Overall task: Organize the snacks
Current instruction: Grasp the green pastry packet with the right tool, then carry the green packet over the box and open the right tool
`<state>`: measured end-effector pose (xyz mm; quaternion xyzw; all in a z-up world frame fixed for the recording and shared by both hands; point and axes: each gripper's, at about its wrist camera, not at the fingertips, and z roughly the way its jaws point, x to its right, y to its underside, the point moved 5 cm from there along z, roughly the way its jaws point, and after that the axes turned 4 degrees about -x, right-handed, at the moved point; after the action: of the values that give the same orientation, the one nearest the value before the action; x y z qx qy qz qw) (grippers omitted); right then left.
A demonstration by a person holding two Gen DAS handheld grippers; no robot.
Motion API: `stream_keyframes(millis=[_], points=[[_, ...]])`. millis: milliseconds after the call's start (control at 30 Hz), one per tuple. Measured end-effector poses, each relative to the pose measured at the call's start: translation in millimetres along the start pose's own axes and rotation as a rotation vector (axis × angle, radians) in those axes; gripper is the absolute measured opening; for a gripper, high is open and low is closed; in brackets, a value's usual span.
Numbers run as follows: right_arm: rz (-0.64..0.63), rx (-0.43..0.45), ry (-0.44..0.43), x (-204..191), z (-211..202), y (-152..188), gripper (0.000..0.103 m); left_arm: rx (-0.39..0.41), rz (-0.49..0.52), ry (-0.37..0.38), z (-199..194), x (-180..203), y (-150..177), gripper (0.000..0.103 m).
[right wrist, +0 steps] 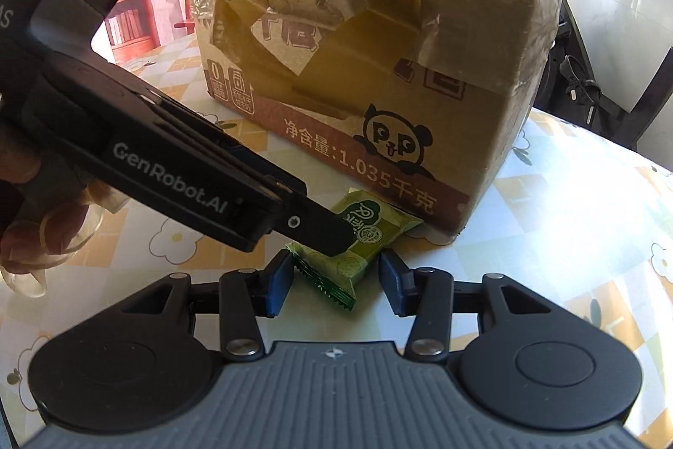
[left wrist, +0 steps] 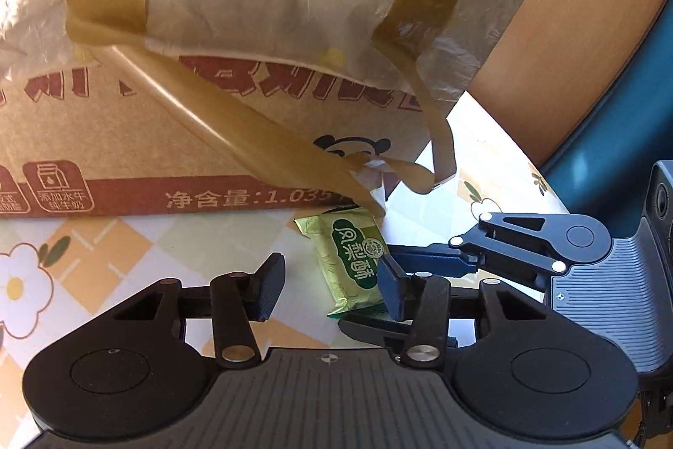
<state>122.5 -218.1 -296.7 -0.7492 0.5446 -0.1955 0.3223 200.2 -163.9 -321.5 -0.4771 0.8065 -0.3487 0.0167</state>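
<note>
Snack (left wrist: 350, 259), a green foil packet, is seen low in the centre of the left wrist view, lying flat on the flowered tablecloth (left wrist: 126, 243) just in front of the cardboard box (left wrist: 176, 137) that fills the upper half of the frame. The left gripper (left wrist: 332, 285) is spread wide with nothing held; the packet lies between its fingers, nearer the right one, and a loose strip of brown tape (left wrist: 269, 150) hangs from the box down to the packet's far end. At right of the frame the right gripper (left wrist: 391, 280) is seen reaching in from the side, its tips at the packet's right edge. In the right wrist view the snack (right wrist: 357, 251) sits at centre, between the blue pads (right wrist: 277, 282) of the right gripper (right wrist: 336, 285), which is likewise released and grasps nothing. The left gripper (right wrist: 324, 234) crosses from the upper left, and one finger covers part of the packet; whether it presses on it cannot be told. The box (right wrist: 420, 104) stands just behind, the packet's far corner at its base. For a clean pick, one tool alone is best closed across the packet's narrow width, at its middle rather than on the crimped end, while the other is kept clear so that the fingers do not collide. The lift is best made straight up and away from the box, lest the hanging tape be caught.
</note>
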Motion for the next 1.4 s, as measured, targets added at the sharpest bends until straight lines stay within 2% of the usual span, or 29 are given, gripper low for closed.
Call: stream_keyframes(millis=[33,100,133,233,467,900,1200,1400], points=[[0.001,0.002,0.001,0,0,0,0.047,0.010,-0.002,0.012,1,0,1,0.049],[-0.005,0.001,0.006,-1,0,0,0.044,0.010,-0.010,0.041,4,1,0,0.036],[-0.003,0.001,0.004,-2,0,-1,0.044,0.010,-0.011,0.047,4,2,1,0.034],[-0.014,0.005,0.002,-9,-4,-1,0.040,0.017,0.025,0.019,1,7,3,0.034],[-0.061,0.037,-0.018,-34,-14,-11,0.036,0.051,0.015,-0.013,-21,5,11,0.033],[-0.186,0.150,-0.038,-98,-36,-60,0.036,0.184,-0.020,-0.093,-109,-11,21,0.033],[-0.215,0.302,-0.003,-93,-83,-132,0.036,0.344,0.044,-0.133,-191,2,-49,0.033],[-0.216,0.367,0.022,-77,-111,-181,0.036,0.415,0.092,-0.143,-212,20,-100,0.033]])
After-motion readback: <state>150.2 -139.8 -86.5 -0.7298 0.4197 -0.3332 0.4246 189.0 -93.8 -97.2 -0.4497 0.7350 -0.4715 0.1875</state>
